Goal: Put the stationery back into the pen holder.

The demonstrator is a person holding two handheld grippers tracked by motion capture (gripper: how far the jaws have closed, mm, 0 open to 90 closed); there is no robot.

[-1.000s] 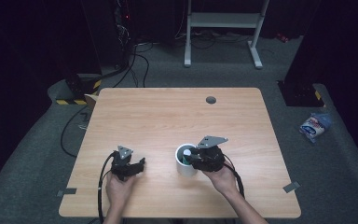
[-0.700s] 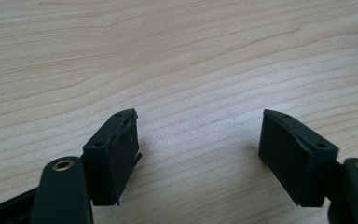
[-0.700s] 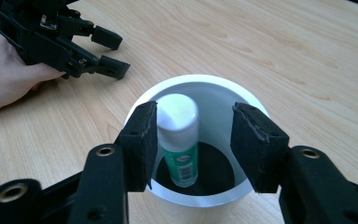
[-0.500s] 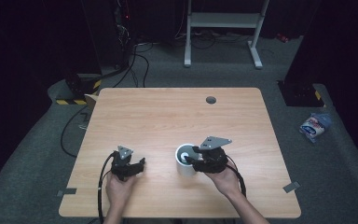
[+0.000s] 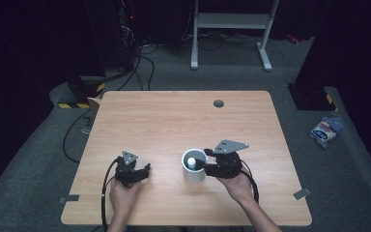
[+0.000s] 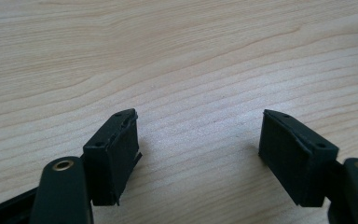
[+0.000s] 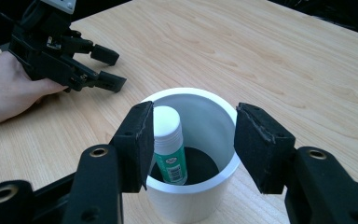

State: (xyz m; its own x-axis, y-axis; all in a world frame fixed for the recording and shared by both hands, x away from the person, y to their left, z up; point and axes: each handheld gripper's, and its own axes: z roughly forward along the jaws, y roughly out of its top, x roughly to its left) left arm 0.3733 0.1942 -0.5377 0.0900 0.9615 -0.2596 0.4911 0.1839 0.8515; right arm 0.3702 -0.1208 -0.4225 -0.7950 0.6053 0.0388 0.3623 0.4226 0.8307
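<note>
A white cup (image 5: 193, 175) stands on the wooden table near its front middle. Inside it a glue stick (image 5: 191, 161) with a white cap and green label (image 7: 168, 142) leans against the cup's wall (image 7: 182, 205). My right gripper (image 5: 202, 159) is at the cup's right side, over the rim. Its jaws have just been opening, and in the right gripper view they (image 7: 193, 112) stand apart above the cup with no pad pressing on the stick. My left gripper (image 5: 146, 174) rests on the table to the left, open with bare wood between its jaws (image 6: 198, 116).
A round cable hole (image 5: 218, 103) sits near the table's far edge. On the floor to the right lies a plastic packet (image 5: 324, 131). A white metal frame (image 5: 232, 21) and cables (image 5: 140, 53) are beyond the table. The left gripper (image 7: 114, 70) lies past the cup.
The right gripper has drawn slightly to the right at the cup's rim and its jaws stand wider. The left hand and gripper have kept still.
</note>
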